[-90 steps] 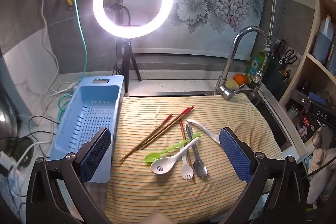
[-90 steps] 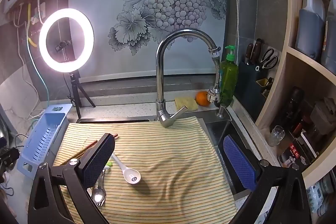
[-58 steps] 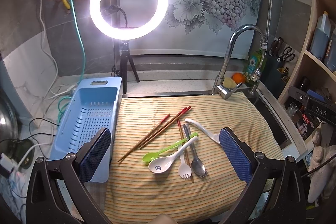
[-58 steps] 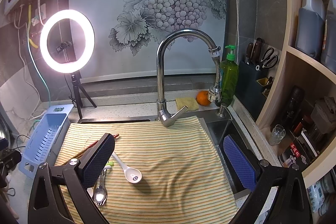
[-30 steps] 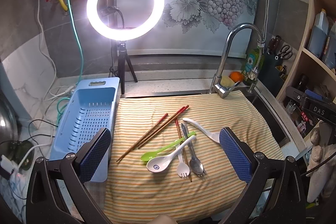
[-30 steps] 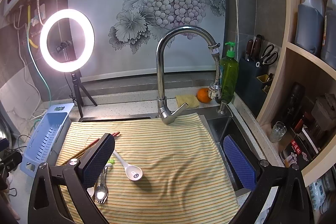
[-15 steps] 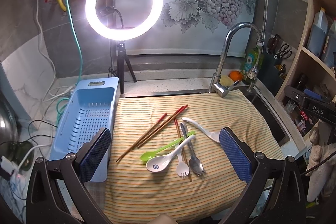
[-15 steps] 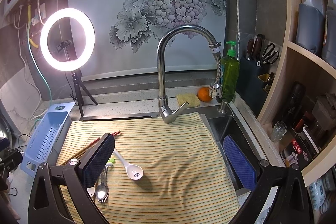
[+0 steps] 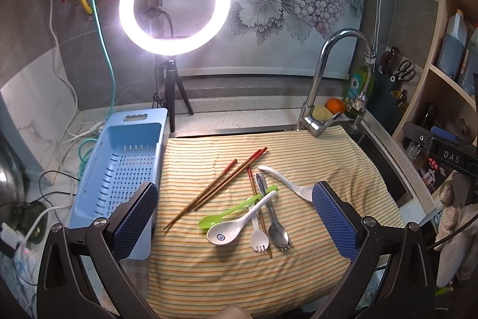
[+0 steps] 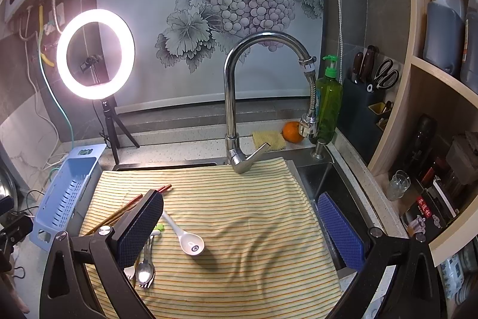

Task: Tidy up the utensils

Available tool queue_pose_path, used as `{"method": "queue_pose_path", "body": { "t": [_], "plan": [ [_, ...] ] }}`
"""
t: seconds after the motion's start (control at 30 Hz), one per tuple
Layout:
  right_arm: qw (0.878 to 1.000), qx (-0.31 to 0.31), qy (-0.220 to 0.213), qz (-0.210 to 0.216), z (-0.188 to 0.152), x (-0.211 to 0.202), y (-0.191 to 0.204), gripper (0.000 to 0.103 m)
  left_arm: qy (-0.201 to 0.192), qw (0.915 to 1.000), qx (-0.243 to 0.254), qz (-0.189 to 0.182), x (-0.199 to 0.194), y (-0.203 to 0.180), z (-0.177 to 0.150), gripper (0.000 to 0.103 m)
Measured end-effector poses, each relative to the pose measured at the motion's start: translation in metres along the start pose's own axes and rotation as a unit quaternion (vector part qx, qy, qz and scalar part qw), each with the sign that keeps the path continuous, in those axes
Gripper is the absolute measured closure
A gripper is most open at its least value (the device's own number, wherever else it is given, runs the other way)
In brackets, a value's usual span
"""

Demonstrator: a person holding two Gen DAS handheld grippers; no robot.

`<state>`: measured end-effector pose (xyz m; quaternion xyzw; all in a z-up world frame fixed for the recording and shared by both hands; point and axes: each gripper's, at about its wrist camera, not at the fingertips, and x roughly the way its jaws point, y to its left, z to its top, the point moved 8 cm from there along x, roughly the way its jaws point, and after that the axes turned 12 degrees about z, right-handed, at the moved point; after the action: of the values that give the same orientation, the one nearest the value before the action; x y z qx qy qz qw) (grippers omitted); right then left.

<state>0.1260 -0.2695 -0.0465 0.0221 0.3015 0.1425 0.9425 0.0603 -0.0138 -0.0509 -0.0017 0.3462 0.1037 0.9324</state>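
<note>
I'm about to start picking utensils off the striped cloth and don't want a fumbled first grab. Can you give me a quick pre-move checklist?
1. Left gripper jaws wide apart, holding nothing: ok.
2. Right gripper jaws wide apart, holding nothing: ok.
3. Blue basket beside the cloth, nothing seen inside: ok.
4. Utensils separated for a single pick: not ok; green spoon, white spoon, white fork and metal spork overlap.
5. Lone white spoon lies apart: ok.
6. Striped cloth flat: not ok, wrinkled.
</note>
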Motion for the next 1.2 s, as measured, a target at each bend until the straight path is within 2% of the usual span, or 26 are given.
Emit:
{"method": "queue_pose_path", "body": {
  "t": [0.23, 0.4, 0.97, 1.1, 1.2],
  "plan": [
    [1.000, 0.000, 0.007, 0.002, -0.002, 0.008, 0.000, 0.001, 0.010, 1.0000, -0.002, 0.001, 0.008, 0.004, -0.003, 0.001],
    [1.000, 0.006, 0.019, 0.019, -0.004, 0.019, 0.000, 0.001, 0.024, 0.9996, -0.010, 0.012, 0.018, 0.015, -0.009, 0.001],
    [0.992, -0.001, 0.073, 0.102, -0.014, 0.072, 0.027, 0.001, 0.042, 0.9980, -0.003, 0.047, 0.046, 0.033, -0.021, 0.001],
    [0.990, -0.012, 0.086, 0.115, -0.015, 0.087, 0.029, 0.001, 0.055, 0.9975, -0.012, 0.043, 0.054, 0.035, -0.027, 0.001],
    [0.986, -0.018, 0.101, 0.131, -0.016, 0.099, 0.031, 0.001, 0.063, 0.9972, -0.003, 0.040, 0.058, 0.028, -0.034, 0.005]
  ]
}}
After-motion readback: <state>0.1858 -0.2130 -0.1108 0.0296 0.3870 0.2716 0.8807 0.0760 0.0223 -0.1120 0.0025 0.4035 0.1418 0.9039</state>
